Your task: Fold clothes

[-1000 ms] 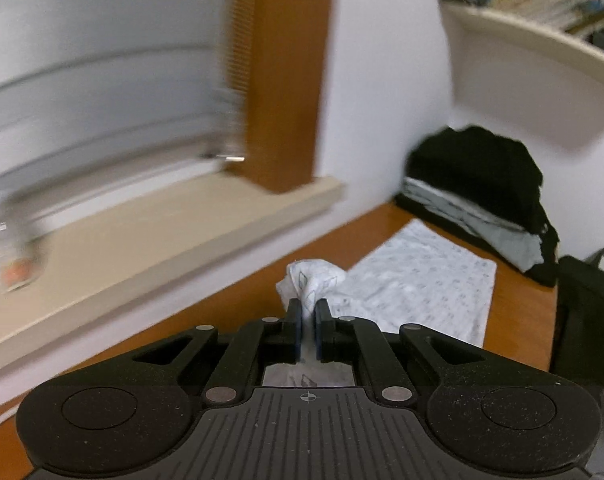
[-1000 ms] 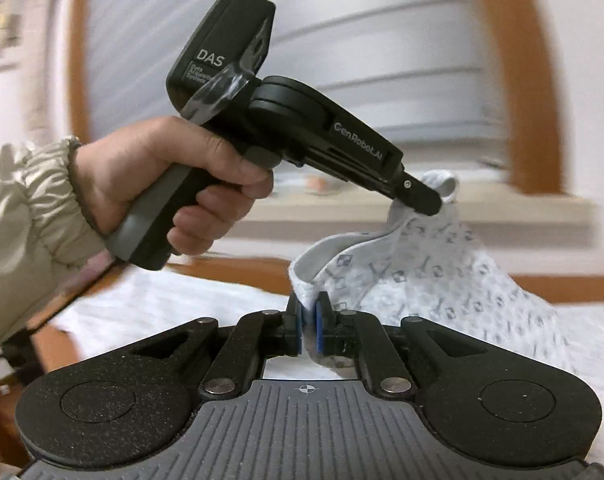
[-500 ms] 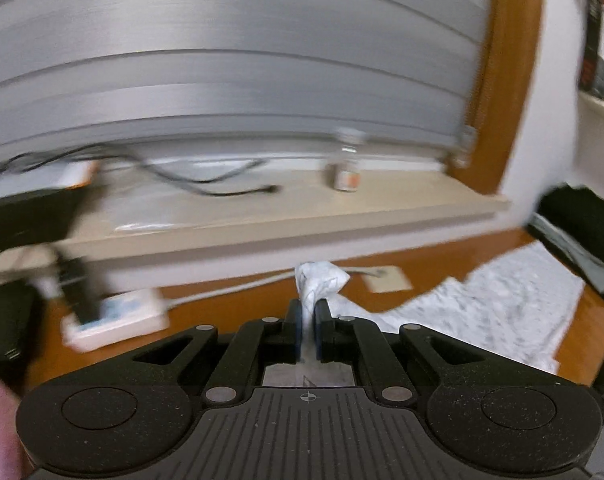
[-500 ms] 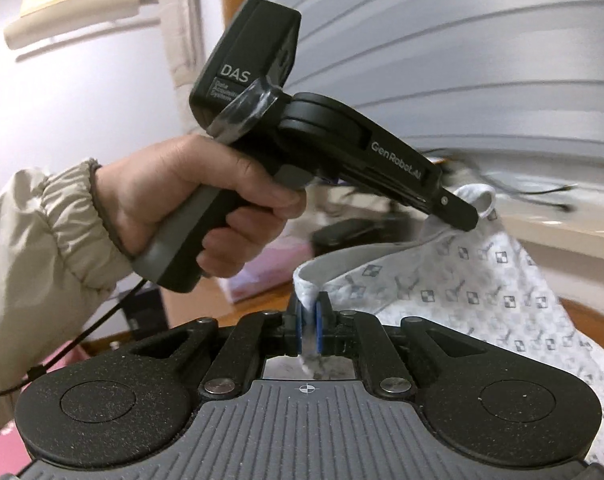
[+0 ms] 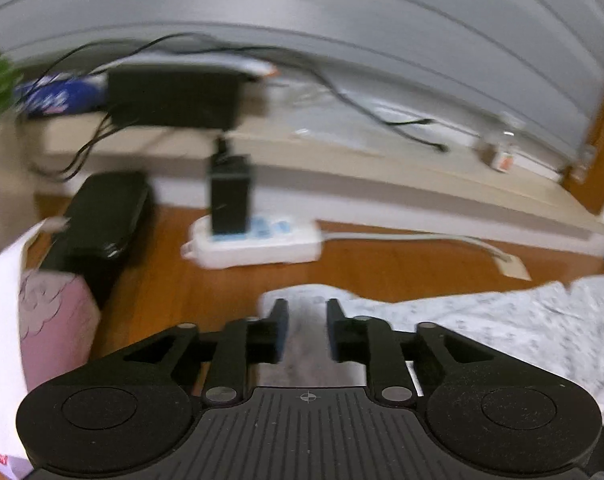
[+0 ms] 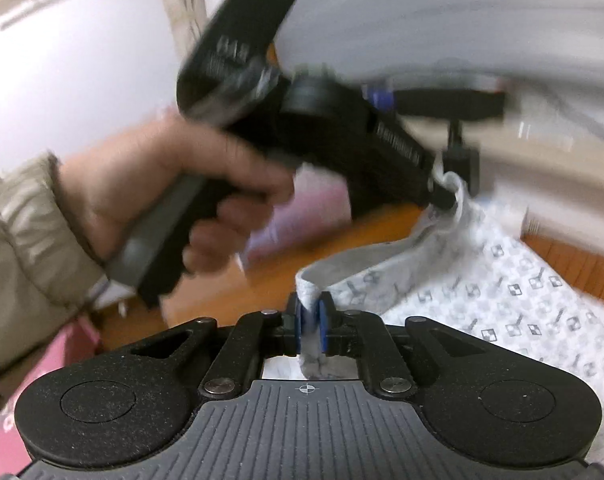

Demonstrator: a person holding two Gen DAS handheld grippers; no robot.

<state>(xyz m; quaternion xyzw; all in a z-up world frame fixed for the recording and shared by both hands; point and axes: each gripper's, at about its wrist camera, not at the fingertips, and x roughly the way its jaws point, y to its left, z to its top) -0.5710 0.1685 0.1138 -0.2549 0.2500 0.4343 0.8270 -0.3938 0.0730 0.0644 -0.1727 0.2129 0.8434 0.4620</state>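
A white garment (image 5: 482,320) with a small grey print lies spread on the wooden table (image 5: 382,268). My left gripper (image 5: 307,312) is low over its near-left edge. Its jaws are opening, with a clear gap, and the cloth lies between and under them, not pinched. In the right wrist view the garment (image 6: 502,292) runs from the right gripper (image 6: 311,312) up to the left gripper (image 6: 442,198), where a fold still drapes over the tip. The right jaws are opening too, but the blue pads still touch the grey hem band between them.
A white power strip (image 5: 258,244) with a black adapter (image 5: 230,196) lies just beyond the cloth. There is a black box (image 5: 98,216) at the left, and a pink package (image 5: 54,320) near left. A window sill (image 5: 422,176) with cables runs behind. A hand (image 6: 174,184) in a beige sleeve (image 6: 22,260) holds the left gripper.
Both grippers swept left along the table and sank, carrying the garment's edge. The left jaws came apart and let the cloth down. The right jaws widened slightly around the hem.
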